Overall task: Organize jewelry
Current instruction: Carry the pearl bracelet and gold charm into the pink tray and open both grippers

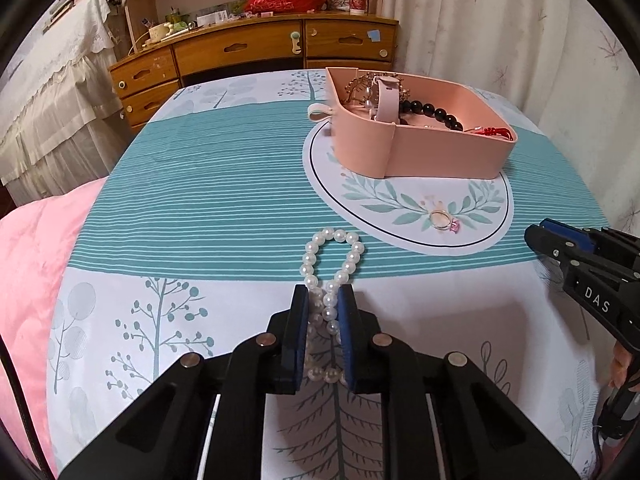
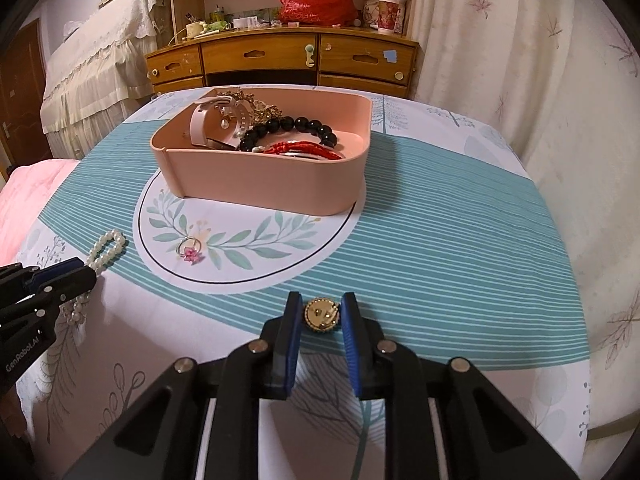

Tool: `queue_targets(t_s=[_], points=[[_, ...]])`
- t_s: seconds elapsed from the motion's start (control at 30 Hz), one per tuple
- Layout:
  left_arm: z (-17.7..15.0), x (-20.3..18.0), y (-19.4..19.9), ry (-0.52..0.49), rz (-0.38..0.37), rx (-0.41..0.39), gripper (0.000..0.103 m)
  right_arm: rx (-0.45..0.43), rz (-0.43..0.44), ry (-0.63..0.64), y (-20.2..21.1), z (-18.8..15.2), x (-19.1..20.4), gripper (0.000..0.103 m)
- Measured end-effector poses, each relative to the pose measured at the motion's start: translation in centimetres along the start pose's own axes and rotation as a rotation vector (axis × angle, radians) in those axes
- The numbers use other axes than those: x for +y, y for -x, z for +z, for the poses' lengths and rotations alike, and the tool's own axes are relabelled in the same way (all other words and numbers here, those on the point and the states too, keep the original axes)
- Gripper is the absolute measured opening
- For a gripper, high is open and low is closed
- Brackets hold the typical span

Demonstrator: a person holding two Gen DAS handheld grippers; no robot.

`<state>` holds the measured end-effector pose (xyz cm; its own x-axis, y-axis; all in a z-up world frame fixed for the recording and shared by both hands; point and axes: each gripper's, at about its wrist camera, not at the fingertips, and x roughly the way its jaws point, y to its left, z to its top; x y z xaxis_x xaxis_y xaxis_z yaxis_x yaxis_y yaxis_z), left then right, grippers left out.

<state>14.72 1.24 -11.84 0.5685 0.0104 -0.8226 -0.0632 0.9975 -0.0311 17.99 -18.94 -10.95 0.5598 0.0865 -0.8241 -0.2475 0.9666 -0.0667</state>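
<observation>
Left wrist view: the left tongs [image 1: 324, 300] are at the lower middle of the frame, closed on a pearl bracelet [image 1: 334, 256] whose loop lies on the tabletop [image 1: 224, 184] just ahead of the tips. A ring [image 1: 443, 219] with a pink stone lies right of centre, on the white oval of the cloth. A pink tray [image 1: 436, 152] at the upper right holds a pink watch [image 1: 386, 98], a black bead bracelet [image 1: 434, 111] and a red cord. The right tongs [image 1: 540, 232] enter at the right edge.

Right wrist view: the right tongs [image 2: 322, 312] are at the lower middle, with a round gold earring [image 2: 321, 316] between the two tips. The tips stand close beside it, but I cannot tell whether they grip it. The tray [image 2: 280, 184] is above centre.
</observation>
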Motion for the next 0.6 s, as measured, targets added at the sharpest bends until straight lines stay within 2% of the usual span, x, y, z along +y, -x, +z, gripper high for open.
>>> queue_targets(t_s=[0.2, 0.23, 0.4, 0.6], points=[[0.3, 0.8, 0.2, 0.047, -0.055, 0.046, 0.011, 0.009, 0.014, -0.01, 0.0, 0.0, -0.2, 0.02], [0.3, 1.0, 0.3, 0.056, -0.065, 0.051, 0.006, 0.01, 0.017, -0.013, 0.0, 0.0, -0.2, 0.02], [0.6, 1.4, 1.0, 0.08, -0.097, 0.057, 0.005, 0.018, 0.023, -0.016, 0.0, -0.1, -0.3, 0.02], [0.7, 1.7, 2.0, 0.088, -0.089, 0.043, 0.005, 0.027, 0.033, -0.022, 0.2, -0.2, -0.3, 0.02]])
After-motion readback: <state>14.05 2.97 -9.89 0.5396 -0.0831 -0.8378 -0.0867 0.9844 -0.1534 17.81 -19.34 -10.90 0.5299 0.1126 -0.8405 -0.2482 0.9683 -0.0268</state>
